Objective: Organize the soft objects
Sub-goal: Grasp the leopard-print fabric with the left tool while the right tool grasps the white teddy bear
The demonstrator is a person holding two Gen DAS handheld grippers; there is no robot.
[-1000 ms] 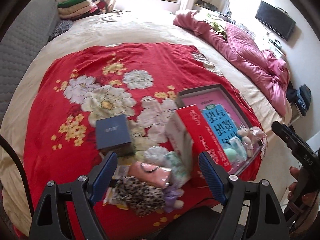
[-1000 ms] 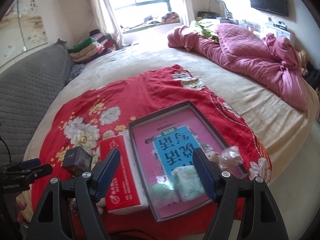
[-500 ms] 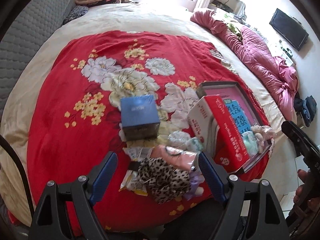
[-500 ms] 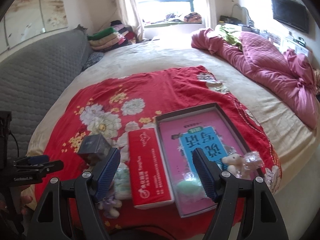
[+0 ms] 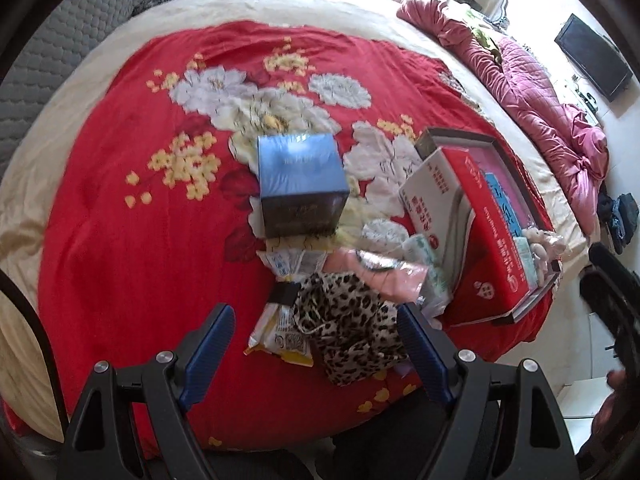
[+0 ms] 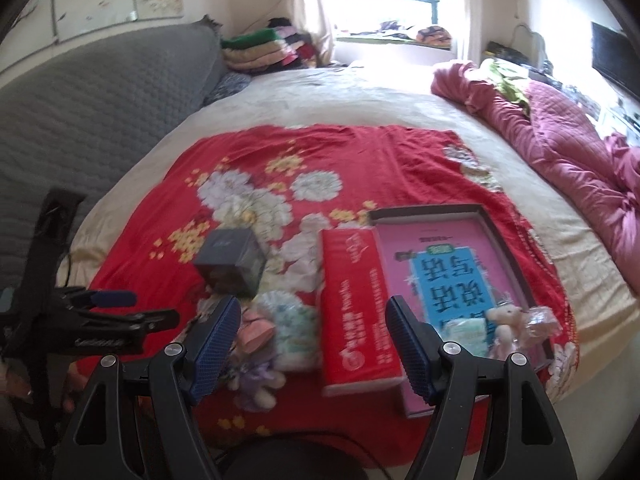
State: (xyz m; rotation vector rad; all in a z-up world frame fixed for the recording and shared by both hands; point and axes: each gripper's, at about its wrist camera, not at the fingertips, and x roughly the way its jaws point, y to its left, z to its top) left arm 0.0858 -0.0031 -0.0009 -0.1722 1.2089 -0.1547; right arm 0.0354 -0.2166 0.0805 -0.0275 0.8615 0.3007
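the soft things lie heaped near the front edge of the red flowered blanket point(image 5: 120, 208) that covers part of the bed. nearest that edge is a leopard-print fabric pouch point(image 5: 348, 332), resting on a yellow-and-white snack packet point(image 5: 276, 330). a pink soft bundle in clear wrap point(image 5: 380, 276) lies against the pouch's far side, and a pale green-and-white patterned packet point(image 5: 424, 256) lies just beyond it, touching the side of a long red-and-white carton point(image 5: 476, 240). in the right wrist view a small lilac plush toy point(image 6: 256, 380) sits at the heap's front end, close to the blanket's front edge.

a dark blue square box point(image 5: 300, 184) stands just behind the heap, toward the blanket's middle. the carton leans against the left wall of a shallow grey tray point(image 6: 502, 236) with a pink-and-blue printed bottom, set at the blanket's right front corner. at the tray's front end are a small pale pink plush toy point(image 6: 506, 320), a crinkled clear wrapper point(image 6: 542, 320) and a pale green packet point(image 6: 466, 330).

the left gripper point(image 5: 316, 340) hangs above the pouch, its blue-padded fingers wide apart and holding nothing. the right gripper point(image 6: 314, 340) is over the carton's front half, its fingers likewise spread and empty.

a rumpled pink quilt point(image 6: 568, 160) lies along the bed's right side.
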